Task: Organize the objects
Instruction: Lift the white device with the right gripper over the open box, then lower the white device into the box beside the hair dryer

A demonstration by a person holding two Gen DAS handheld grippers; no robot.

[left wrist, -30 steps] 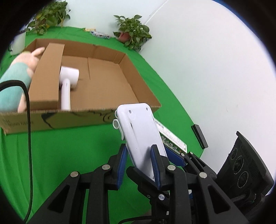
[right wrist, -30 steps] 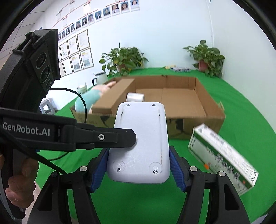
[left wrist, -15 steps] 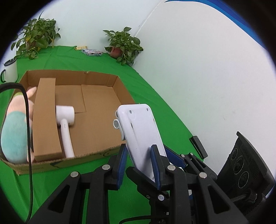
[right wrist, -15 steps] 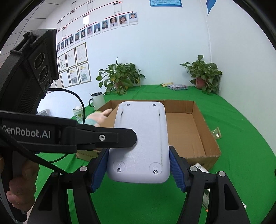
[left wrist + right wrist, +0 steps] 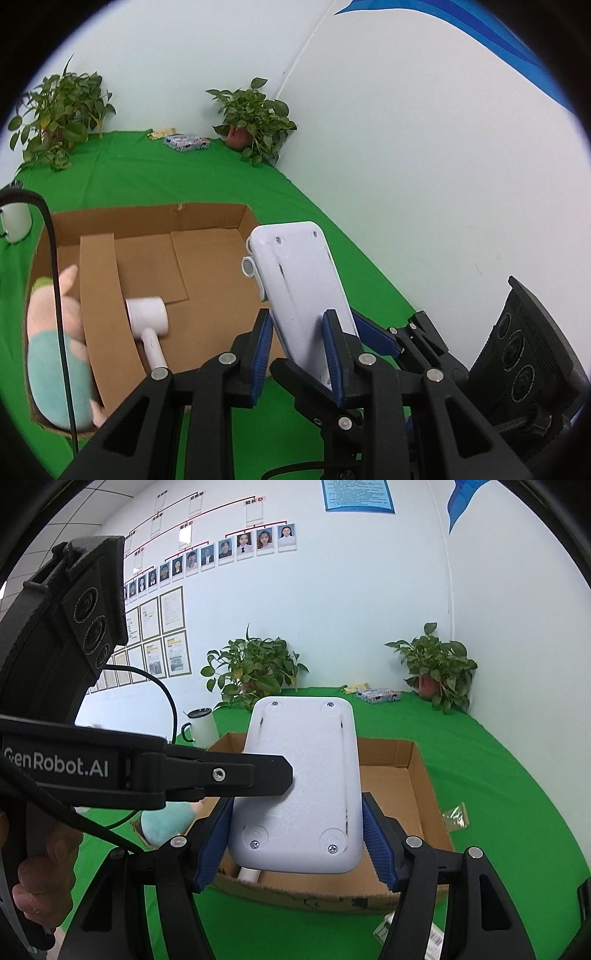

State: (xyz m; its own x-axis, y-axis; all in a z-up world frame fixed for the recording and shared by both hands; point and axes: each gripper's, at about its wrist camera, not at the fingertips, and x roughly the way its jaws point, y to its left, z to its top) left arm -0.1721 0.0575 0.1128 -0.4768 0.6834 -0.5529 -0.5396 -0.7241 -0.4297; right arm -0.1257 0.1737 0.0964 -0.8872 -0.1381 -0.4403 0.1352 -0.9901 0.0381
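Both grippers hold one white plastic device, back side up with screws showing (image 5: 301, 280) (image 5: 301, 779). My left gripper (image 5: 299, 349) is shut on its thin edge. My right gripper (image 5: 295, 840) is shut across its width. The device hangs above the near edge of an open cardboard box (image 5: 207, 295) (image 5: 413, 794). Inside the box lie a white hair dryer (image 5: 147, 321) and a plush toy in a teal top (image 5: 51, 343), split by a cardboard divider (image 5: 103, 295).
Green cloth covers the table (image 5: 147, 177). Potted plants (image 5: 255, 118) (image 5: 436, 668) stand at the back by the white wall. A white mug (image 5: 199, 725) stands left of the box. A small packet (image 5: 456, 814) and a boxed item (image 5: 406, 928) lie right of the box.
Both grippers lifted the white device upward and toward the box. The box now sits lower in both views, and the green-and-white carton has dropped almost out of sight.
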